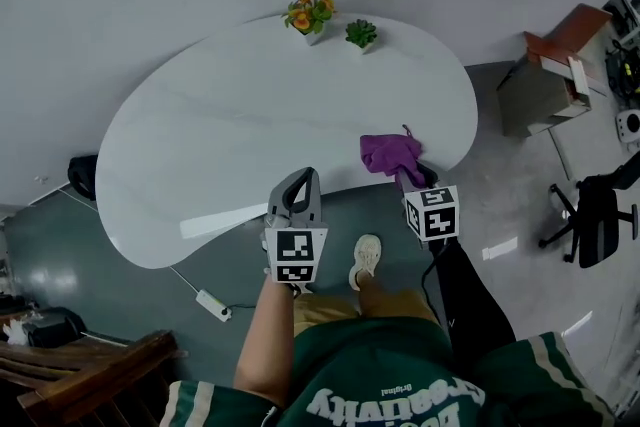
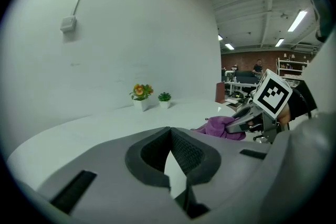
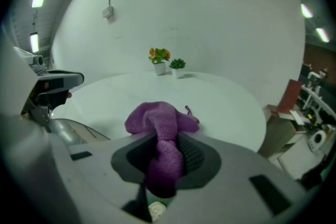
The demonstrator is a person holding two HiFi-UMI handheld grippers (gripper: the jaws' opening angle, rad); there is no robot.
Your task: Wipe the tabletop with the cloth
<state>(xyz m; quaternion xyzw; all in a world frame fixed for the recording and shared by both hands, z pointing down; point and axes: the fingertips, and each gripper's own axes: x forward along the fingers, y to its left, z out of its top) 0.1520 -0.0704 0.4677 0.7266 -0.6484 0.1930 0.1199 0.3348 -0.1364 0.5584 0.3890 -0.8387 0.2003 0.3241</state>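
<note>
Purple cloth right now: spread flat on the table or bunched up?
Bunched. The purple cloth sits in a crumpled heap at the table edge, one end pinched between the right gripper jaws.

End of cloth [image 3: 160, 118] unseen inside right tongs [image 3: 167, 157] (wooden chair [image 1: 95, 377] half off-frame).

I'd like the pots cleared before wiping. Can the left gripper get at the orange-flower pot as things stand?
Probably yes: bare tabletop lies between the left gripper and the orange-flower pot, and its fingers hold nothing. The pot stands at the far edge, though, so it means reaching right across.
</note>
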